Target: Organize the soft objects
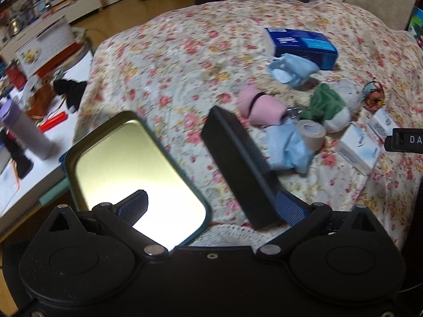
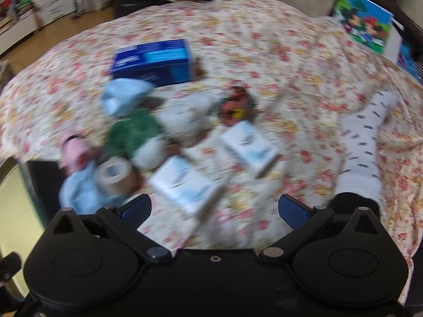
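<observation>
**Both jaws spread over a cluttered floral bed**

Left wrist view: the left gripper (image 1: 211,206) has its jaws wide, holding nothing. Between them lies the floral bedspread (image 1: 185,52), thin and wrinkled. At the left jaw sits a shallow metal tin (image 1: 127,163) with rounded corners and a glossy gold interior (glare washes out its near end). A flat black rectangular box (image 1: 238,163), matte, slants up from the right jaw and partly blocks the way to the soft things beyond it: a crumpled light blue cloth (image 1: 288,150), a beige tape roll (image 1: 312,132), a pink rolled cloth (image 1: 261,108) with a dark band, and a green cloth (image 1: 326,103). Farther ahead are another pale blue bundle (image 1: 290,68) and a blue carton (image 1: 301,45). To the right of the jaws lie two small white boxes (image 1: 359,150). Left of the jaws stands a white desk (image 1: 39,163) crowded with items.

Right wrist view (heavily blurred): the right gripper (image 2: 214,208) also shows jaws wide apart and empty. Just ahead, between them, are the white boxes (image 2: 185,182); the soft pile lies ahead of the left jaw. Beyond the right jaw lies a white patterned sock (image 2: 364,142).
</observation>
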Tool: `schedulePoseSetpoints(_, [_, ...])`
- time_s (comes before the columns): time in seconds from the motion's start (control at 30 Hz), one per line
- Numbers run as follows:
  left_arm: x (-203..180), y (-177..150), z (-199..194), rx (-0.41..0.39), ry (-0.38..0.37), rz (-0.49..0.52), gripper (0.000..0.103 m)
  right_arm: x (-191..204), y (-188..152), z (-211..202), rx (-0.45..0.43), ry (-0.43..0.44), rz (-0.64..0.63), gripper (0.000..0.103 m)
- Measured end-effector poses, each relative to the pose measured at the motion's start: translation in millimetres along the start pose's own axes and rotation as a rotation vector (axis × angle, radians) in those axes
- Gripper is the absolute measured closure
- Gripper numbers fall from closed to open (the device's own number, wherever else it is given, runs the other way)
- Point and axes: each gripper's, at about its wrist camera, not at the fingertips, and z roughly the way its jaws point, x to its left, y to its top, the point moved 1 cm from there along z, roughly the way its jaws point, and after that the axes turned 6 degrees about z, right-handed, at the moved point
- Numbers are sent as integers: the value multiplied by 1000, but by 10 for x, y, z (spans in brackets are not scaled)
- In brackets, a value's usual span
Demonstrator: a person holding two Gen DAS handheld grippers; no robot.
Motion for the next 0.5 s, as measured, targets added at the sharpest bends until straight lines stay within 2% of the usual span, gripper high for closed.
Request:
schedulePoseSetpoints(0.3, [-303, 470, 238, 24, -20, 52, 4, -496, 500, 378, 24, -15, 100, 0])
schedulePoseSetpoints(0.5, [-394, 745, 443, 39, -4, 69, 4, -513, 854, 630, 34, -17, 99, 0])
